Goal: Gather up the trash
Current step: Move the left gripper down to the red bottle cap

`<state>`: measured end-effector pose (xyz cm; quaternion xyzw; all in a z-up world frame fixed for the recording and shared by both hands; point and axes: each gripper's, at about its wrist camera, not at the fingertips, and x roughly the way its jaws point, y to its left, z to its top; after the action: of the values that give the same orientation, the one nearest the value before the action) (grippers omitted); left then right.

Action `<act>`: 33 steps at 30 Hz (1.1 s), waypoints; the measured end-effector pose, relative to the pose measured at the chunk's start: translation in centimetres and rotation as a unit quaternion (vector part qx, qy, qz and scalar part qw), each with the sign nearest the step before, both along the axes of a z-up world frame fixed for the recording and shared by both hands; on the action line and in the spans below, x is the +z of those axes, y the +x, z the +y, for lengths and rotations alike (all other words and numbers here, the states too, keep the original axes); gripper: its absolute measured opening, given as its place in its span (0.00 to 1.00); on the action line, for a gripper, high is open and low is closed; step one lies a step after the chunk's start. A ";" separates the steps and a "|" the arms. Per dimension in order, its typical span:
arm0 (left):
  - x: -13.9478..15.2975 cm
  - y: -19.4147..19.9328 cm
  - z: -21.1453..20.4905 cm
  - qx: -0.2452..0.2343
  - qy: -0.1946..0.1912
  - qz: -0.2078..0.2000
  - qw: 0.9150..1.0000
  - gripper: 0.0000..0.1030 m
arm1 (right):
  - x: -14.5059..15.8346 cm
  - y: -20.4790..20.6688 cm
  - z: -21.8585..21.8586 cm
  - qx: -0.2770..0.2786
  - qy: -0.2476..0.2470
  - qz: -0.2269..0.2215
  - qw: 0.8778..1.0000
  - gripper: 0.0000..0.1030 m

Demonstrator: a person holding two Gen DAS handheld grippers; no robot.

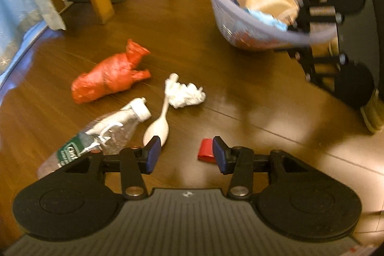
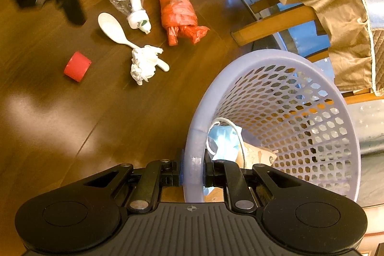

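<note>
Right tool [image 2: 192, 174] clamps the lavender basket [image 2: 288, 78] rim; left tool [image 1: 186, 155] gapes wide, red cap [image 1: 206, 150] at its one o'clock.

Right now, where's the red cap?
On the wood floor, the red cap lies beside the open left gripper's right finger, apart from the spoon and tissue.

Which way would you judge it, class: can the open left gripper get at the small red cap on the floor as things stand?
Probably yes. The left gripper is open and empty, the red cap lies right beside its right finger, and only bare floor lies around it; the spoon sits off to the other side.
</note>
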<state>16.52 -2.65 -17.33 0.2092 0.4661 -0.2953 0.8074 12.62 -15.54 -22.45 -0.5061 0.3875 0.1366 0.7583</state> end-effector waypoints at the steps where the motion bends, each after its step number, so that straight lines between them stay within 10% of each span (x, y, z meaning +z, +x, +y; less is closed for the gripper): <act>1: -0.4 -0.1 -0.2 -0.004 0.000 0.002 1.000 0.43 | 0.0 0.1 0.0 -0.001 0.000 -0.001 1.000 0.10; 23: -7.8 0.0 -3.3 -0.024 0.015 0.019 0.999 0.45 | 0.0 0.9 -0.7 -0.012 -0.003 -0.010 1.000 0.09; 33: -8.7 0.4 -3.1 -0.020 0.019 0.024 0.999 0.28 | -0.5 0.7 -0.7 -0.010 -0.007 -0.003 1.000 0.06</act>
<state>16.95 -5.78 -26.00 0.2267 0.4870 -0.3074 0.7855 13.32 -16.28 -22.92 -0.5083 0.3908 0.1248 0.7572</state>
